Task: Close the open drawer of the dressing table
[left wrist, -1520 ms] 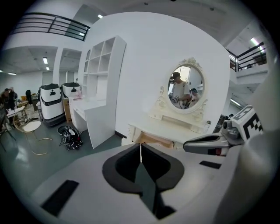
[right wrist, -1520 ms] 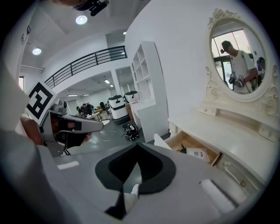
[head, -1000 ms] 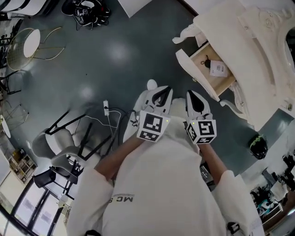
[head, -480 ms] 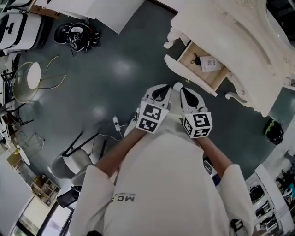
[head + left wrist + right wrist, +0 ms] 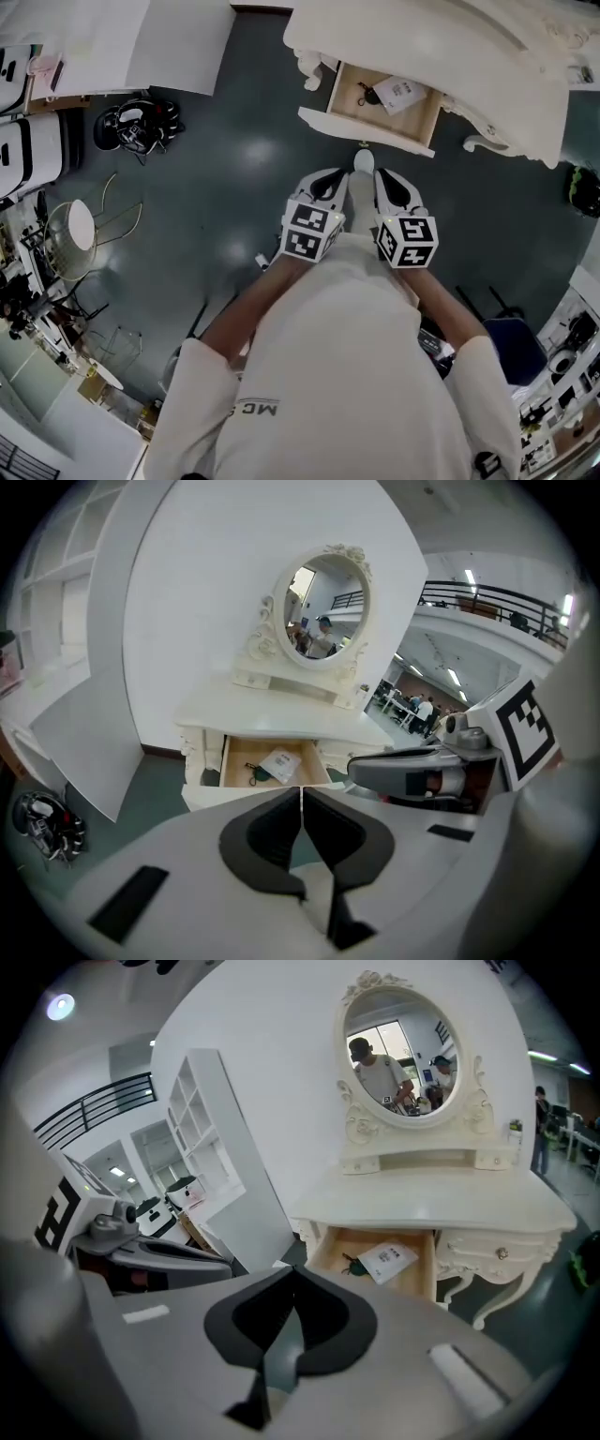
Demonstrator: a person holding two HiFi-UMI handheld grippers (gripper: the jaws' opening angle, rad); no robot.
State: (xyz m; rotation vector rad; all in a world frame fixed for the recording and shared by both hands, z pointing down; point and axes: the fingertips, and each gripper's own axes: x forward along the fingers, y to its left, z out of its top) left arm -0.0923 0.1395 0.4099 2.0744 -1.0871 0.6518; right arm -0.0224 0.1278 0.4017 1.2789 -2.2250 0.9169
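From the head view I see both my grippers side by side over the dark floor, the left gripper and the right gripper close together, with the open drawer just ahead of their tips and not touching them. That view looks down into the drawer from above: a white packet lies in its right part and a small dark thing to the left of it. The drawer stands pulled out from under the tabletop of the dressing table. It also shows a black helmet on the floor well off to my left. The gripper views give what the head view does not: the oval mirror standing upright at the back of the tabletop, and my jaws seen head-on. In the left gripper view my jaws are pressed together with nothing between them, and the drawer sits straight beyond their tips, a little to the left. In the right gripper view my jaws also meet at the tips, empty, and the drawer lies beyond them, up and to the right. Neither pair of jaws touches the drawer front.
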